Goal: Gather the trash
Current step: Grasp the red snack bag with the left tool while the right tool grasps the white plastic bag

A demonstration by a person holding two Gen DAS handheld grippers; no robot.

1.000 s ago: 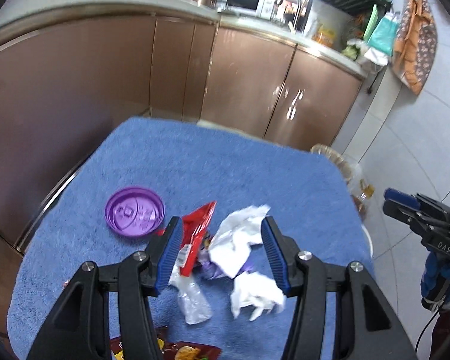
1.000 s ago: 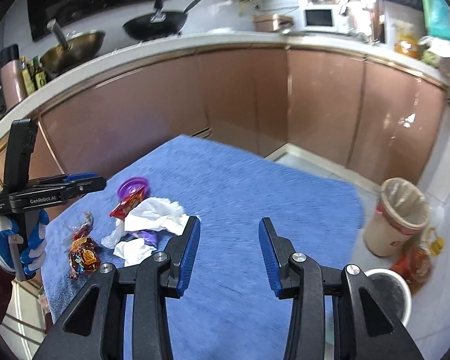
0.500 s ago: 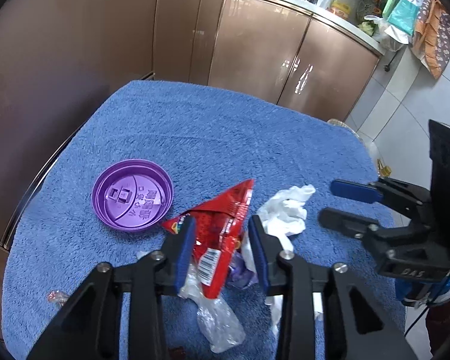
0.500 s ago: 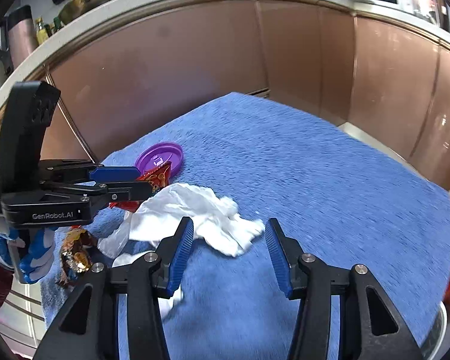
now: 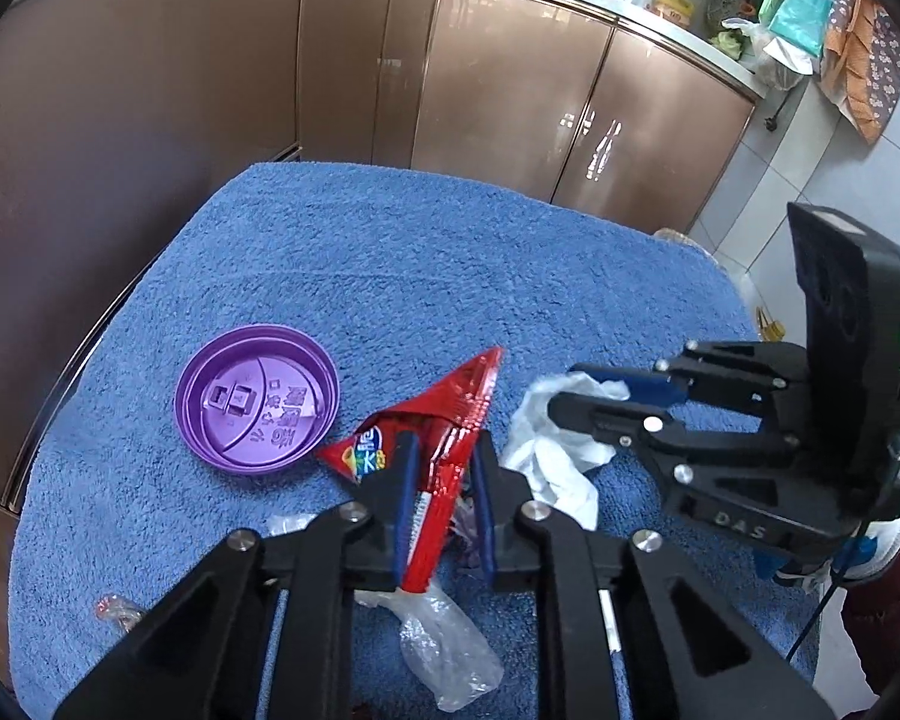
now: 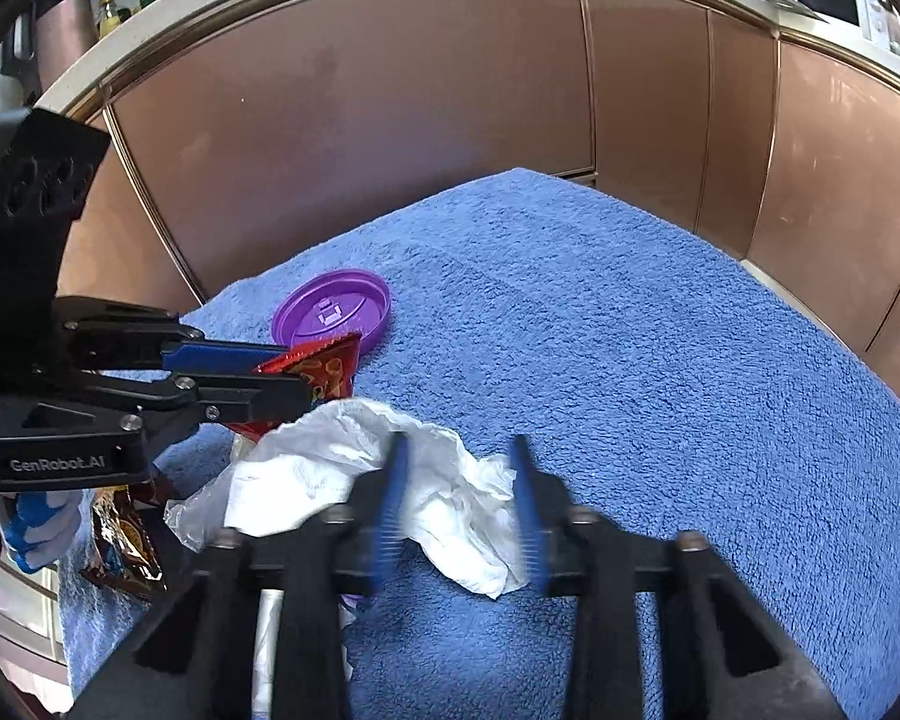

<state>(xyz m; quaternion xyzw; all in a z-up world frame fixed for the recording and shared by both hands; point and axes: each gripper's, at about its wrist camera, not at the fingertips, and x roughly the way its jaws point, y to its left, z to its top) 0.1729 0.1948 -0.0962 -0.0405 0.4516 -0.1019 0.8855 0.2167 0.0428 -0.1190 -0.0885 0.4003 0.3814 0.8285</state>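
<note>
My left gripper (image 5: 441,483) is shut on a red snack wrapper (image 5: 444,420), seen from the side in the right wrist view (image 6: 318,369). My right gripper (image 6: 459,480) straddles a crumpled white tissue (image 6: 390,474), its jaws partly closed and motion-blurred. In the left wrist view the right gripper (image 5: 576,387) has its fingertips around the tissue (image 5: 555,456). A purple cup lid (image 5: 257,399) lies upside down left of the wrapper on the blue towel (image 5: 450,264).
A clear plastic wrapper (image 5: 450,654) lies under my left gripper. A brown candy wrapper (image 6: 123,534) sits near the towel's left edge. Brown cabinets (image 6: 390,120) stand close behind the table. A small scrap (image 5: 114,607) lies at the towel's near left.
My left gripper has closed on the red wrapper. My right gripper has moved in over the white tissue and its jaws have narrowed around it.
</note>
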